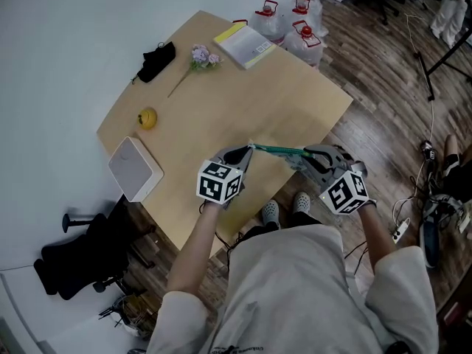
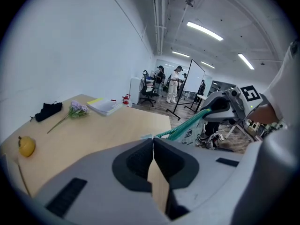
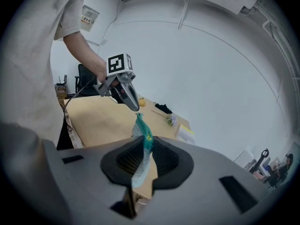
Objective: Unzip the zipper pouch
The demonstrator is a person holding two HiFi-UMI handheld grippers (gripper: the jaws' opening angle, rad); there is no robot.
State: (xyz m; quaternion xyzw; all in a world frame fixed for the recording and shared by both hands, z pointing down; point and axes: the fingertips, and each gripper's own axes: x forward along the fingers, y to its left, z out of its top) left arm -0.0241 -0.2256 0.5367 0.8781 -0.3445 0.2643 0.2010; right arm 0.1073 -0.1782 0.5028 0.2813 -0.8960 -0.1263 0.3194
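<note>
The zipper pouch, pale with a teal zipper, hangs stretched between both grippers above the table's near edge. My left gripper is shut on the zipper's left end; whether it pinches the pull tab I cannot tell. My right gripper is shut on the pouch's other end, and the pale fabric sits between its pads. The left gripper view has the teal zipper running up to the right gripper. From the right gripper view the pouch rises to the left gripper.
On the wooden table lie a lemon, a white box, a black cloth, a flower sprig and a book. Bags with red handles stand on the floor beyond it. A black chair is at lower left.
</note>
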